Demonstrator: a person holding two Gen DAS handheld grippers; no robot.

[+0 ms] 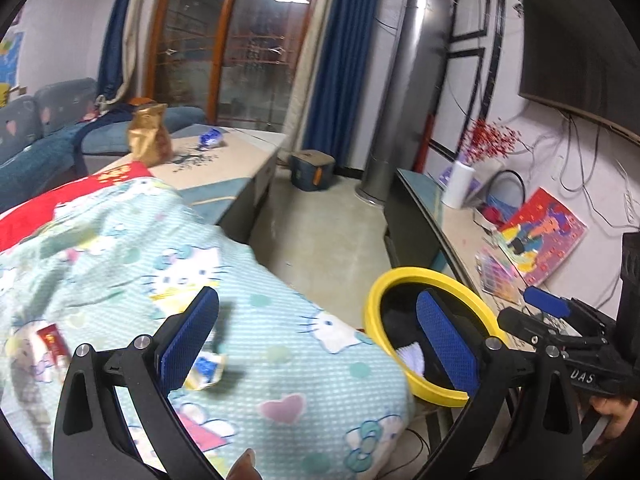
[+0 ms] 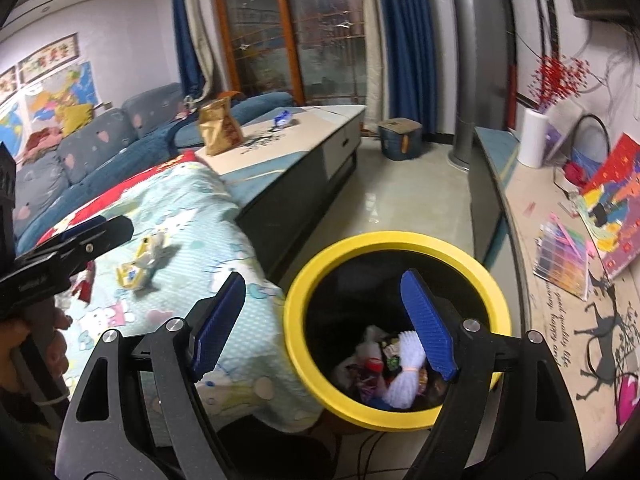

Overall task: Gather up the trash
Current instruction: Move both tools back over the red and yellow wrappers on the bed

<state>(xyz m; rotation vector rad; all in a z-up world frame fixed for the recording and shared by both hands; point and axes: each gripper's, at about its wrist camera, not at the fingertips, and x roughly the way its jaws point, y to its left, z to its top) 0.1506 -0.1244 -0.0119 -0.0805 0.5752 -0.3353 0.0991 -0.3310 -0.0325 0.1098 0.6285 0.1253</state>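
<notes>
Two wrappers on blanket, one bin.

1. I see a blue sofa along the left wall, with maps pinned above it.
2. A low coffee table carries a gold paper bag.
3. Blue curtains frame a wood-framed glass door.
4. A tall silver column unit stands on the floor.
5. On the right-hand counter I see a white paper roll, red berry sprigs and a colourful picture book.
6. A cartoon-cat blanket covers the near surface.
</notes>
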